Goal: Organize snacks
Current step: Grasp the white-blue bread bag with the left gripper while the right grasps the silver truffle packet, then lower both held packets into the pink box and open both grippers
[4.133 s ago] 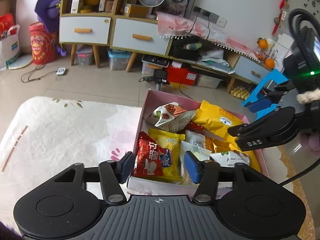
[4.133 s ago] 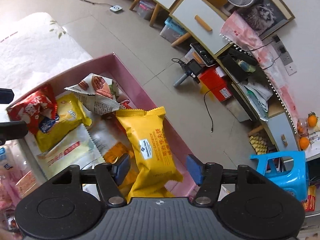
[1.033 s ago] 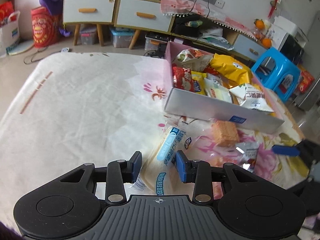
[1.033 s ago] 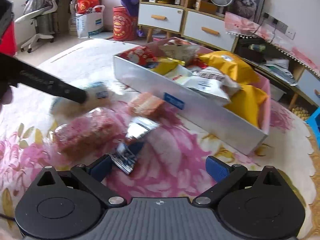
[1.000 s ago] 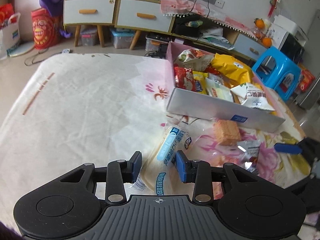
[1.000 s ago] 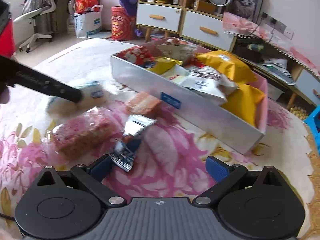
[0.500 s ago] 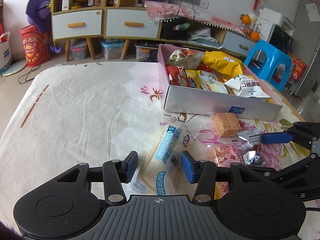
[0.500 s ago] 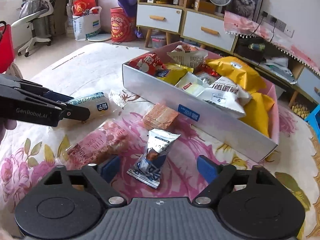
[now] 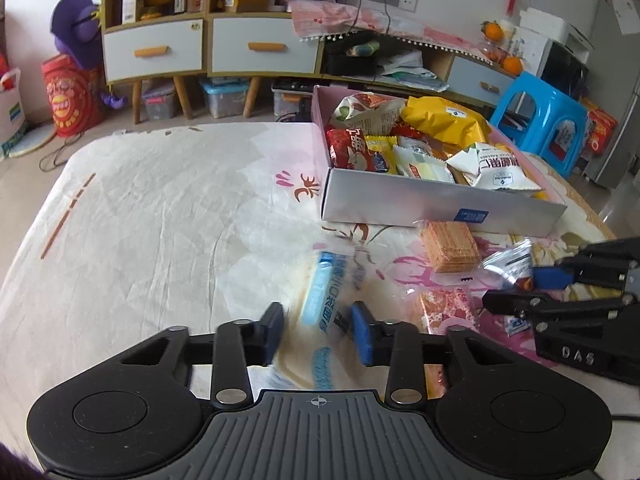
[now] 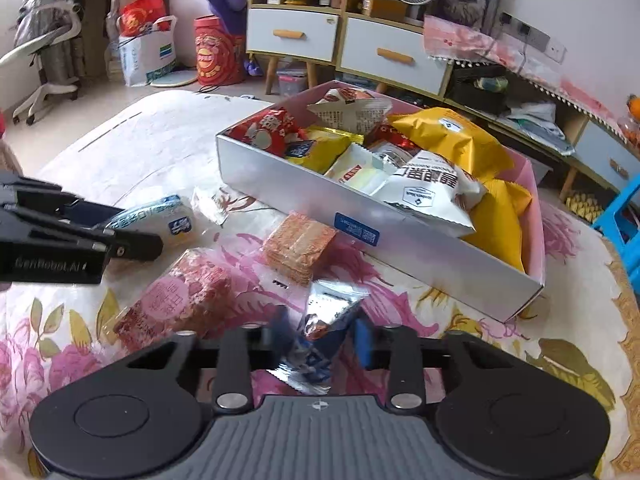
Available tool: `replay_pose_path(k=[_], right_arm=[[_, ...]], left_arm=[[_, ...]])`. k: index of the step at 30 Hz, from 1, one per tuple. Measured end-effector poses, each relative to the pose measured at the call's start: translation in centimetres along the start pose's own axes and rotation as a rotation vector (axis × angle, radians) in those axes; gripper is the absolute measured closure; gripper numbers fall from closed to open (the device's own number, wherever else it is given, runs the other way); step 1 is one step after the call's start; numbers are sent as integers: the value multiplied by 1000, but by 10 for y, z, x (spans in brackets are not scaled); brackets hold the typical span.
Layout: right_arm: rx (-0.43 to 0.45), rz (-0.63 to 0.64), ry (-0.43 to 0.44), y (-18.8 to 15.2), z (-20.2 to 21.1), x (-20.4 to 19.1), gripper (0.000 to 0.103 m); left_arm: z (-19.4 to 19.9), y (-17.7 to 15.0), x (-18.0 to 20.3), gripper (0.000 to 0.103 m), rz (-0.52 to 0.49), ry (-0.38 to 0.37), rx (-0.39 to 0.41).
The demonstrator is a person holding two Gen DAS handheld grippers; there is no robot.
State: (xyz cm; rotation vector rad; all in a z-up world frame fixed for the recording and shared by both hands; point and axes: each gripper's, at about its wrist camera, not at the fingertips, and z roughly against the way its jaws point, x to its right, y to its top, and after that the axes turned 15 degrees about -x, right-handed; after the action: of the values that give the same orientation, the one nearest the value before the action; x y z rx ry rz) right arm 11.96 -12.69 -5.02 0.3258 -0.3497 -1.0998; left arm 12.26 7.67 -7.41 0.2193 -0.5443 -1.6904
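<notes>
Between the closing fingers of the left gripper point(image 9: 318, 330), a pale packet with blue lettering point(image 9: 326, 300) is seen lying on the flowered cloth point(image 9: 168, 216), its sides at the blue pads though a firm press cannot be told through the blur. Between the closing fingers of the right gripper point(image 10: 322, 338), a silver and blue sachet point(image 10: 320, 334) is pinched at its lower half. Beyond both sets of fingers, the open box point(image 10: 420, 248) filled with snacks is found, with an orange wafer pack point(image 10: 298, 246) and a pink packet point(image 10: 180, 298) lying loose just before it.
</notes>
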Motion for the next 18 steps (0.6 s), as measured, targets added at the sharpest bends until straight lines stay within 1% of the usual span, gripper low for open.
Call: replay_pose_path(k=[3, 5, 13, 16, 18], right_arm=[[-10, 23, 2, 1, 2, -3, 89], [-18, 34, 2, 1, 4, -4, 90], [-36, 19, -3, 0, 15, 2, 91], [-29, -9, 2, 1, 23, 8, 91], [-19, -23, -8, 3, 28, 12, 91]], left_arm=[[2, 3, 0, 84, 30, -20, -27], [3, 4, 2, 85, 38, -26, -36], [13, 5, 8, 87, 64, -35, -60], [18, 10, 13, 87, 68, -2, -85], [22, 13, 15, 87, 84, -6, -87]])
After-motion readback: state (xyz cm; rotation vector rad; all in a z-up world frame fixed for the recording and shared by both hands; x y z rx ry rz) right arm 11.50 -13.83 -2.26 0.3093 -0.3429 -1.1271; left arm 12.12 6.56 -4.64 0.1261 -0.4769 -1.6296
